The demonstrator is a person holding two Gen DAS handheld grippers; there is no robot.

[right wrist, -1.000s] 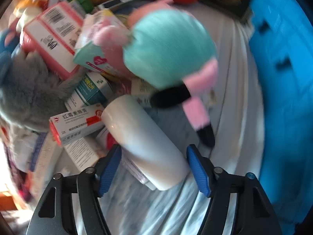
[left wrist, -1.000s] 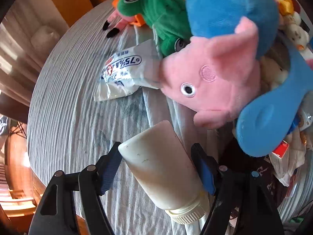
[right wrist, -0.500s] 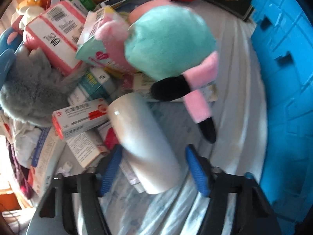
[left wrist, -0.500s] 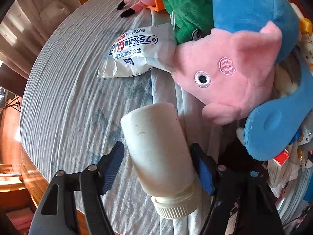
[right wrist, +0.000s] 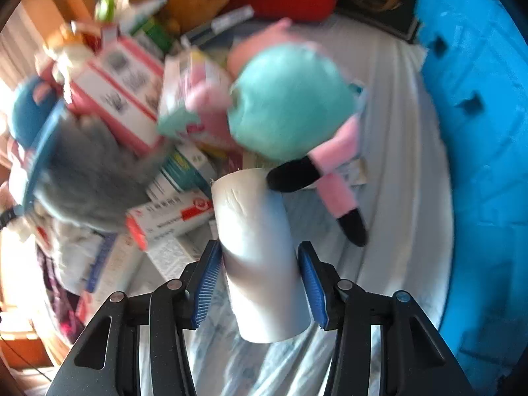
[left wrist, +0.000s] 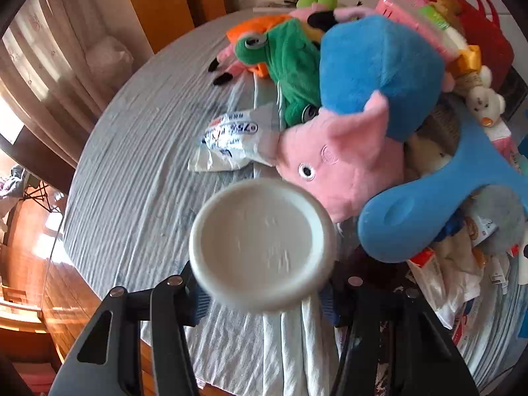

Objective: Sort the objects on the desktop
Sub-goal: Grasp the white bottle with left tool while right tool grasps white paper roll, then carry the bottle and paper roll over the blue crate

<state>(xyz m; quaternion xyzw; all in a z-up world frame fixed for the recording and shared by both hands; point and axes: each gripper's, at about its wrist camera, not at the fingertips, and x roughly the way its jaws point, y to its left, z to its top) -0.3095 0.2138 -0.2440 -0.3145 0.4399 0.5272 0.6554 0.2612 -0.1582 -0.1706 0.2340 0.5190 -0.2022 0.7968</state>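
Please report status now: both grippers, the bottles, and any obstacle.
Left gripper shut on white bottle, base toward camera. Right gripper around second bottle, grip unclear. Pink pig plush close beside left bottle.

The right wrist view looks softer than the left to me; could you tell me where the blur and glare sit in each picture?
Right wrist view: motion blur smears the pink-and-white cardboard boxes and grey furry plush toy, with sun glare at the left edge; the white plastic bottle stays fairly sharp. Left wrist view: mostly crisp, only the near round white bottle base is soft.
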